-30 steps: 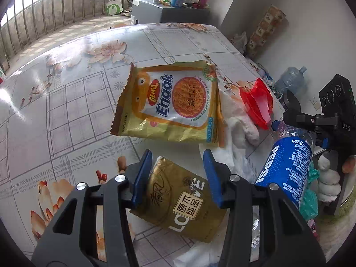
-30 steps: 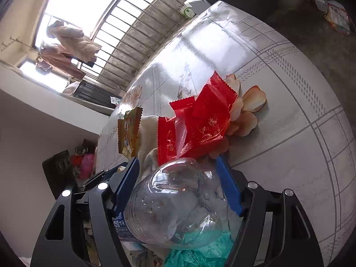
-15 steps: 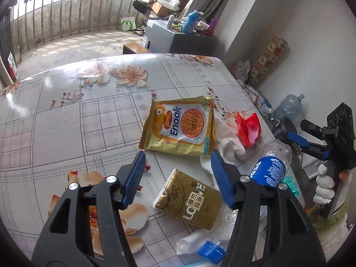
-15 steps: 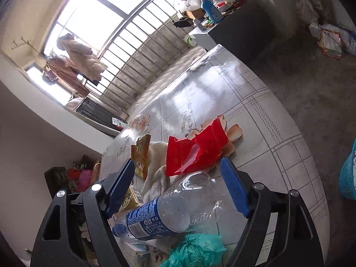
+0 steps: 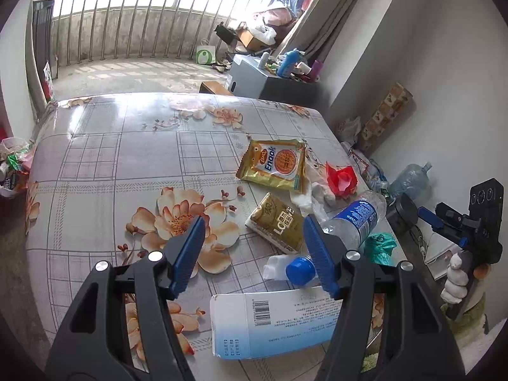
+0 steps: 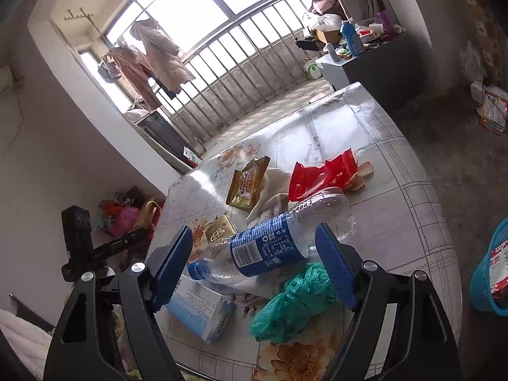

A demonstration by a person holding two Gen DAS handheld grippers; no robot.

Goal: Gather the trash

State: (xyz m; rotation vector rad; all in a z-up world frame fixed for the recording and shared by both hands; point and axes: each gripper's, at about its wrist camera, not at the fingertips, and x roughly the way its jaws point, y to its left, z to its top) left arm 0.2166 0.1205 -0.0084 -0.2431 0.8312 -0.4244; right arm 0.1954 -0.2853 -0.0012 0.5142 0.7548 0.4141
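Hovering over table (image 5: 111,165) trash, jaws apart.

I see a table (image 5: 95,171) covered with a floral, grid-patterned cloth. Beyond it stands a grey cabinet (image 5: 254,79) carrying bottles, near a barred window (image 6: 241,41). A blue basket (image 6: 489,273) sits on the floor beside the table.

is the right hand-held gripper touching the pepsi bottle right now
Apart. In the right wrist view the right hand-held gripper is open, raised above the table, with clear gaps between both blue fingers and the Pepsi bottle lying below.
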